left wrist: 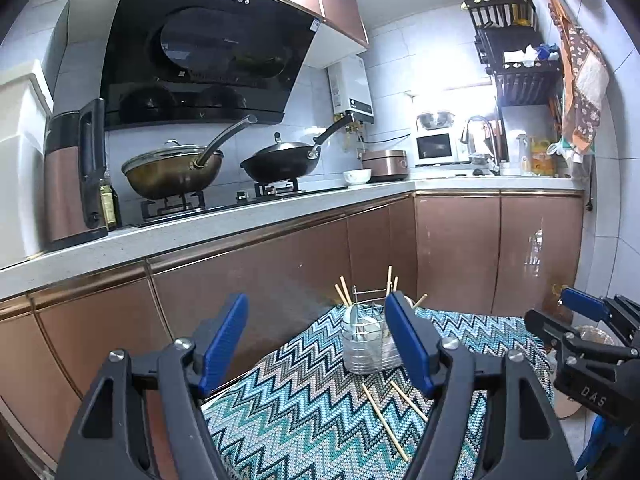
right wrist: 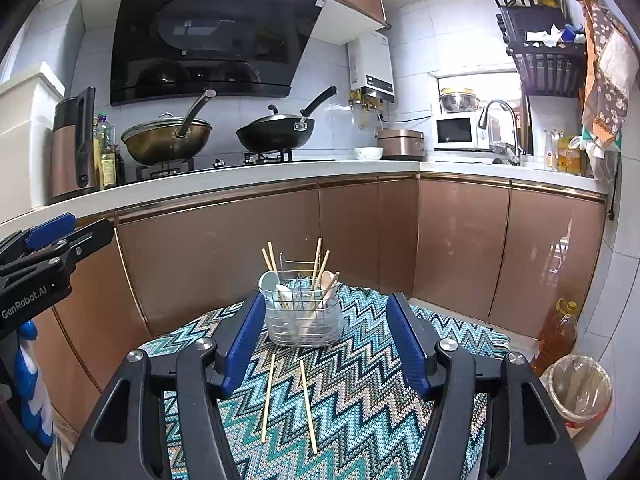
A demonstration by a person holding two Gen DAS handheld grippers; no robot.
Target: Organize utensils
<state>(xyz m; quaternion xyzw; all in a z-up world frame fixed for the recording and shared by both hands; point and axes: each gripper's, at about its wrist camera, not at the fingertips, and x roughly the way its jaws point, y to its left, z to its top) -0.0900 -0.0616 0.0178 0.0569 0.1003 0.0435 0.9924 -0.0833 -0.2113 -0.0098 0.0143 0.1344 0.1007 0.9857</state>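
Note:
A clear utensil holder (right wrist: 306,320) with a wire frame stands on a zigzag-patterned cloth (right wrist: 360,380). It holds several wooden chopsticks and white spoons. Two loose wooden chopsticks (right wrist: 288,400) lie on the cloth in front of it. My right gripper (right wrist: 324,332) is open and empty, above the cloth, just short of the holder. In the left wrist view the holder (left wrist: 370,344) and the two loose chopsticks (left wrist: 392,412) show too. My left gripper (left wrist: 316,340) is open and empty, to the left of the holder. The right gripper (left wrist: 576,320) shows at that view's right edge.
Copper cabinet doors (right wrist: 260,248) stand right behind the clothed surface. The counter above carries two woks (right wrist: 276,132), a kettle and bottles. A small bin (right wrist: 580,388) and an oil bottle (right wrist: 556,336) stand on the floor to the right.

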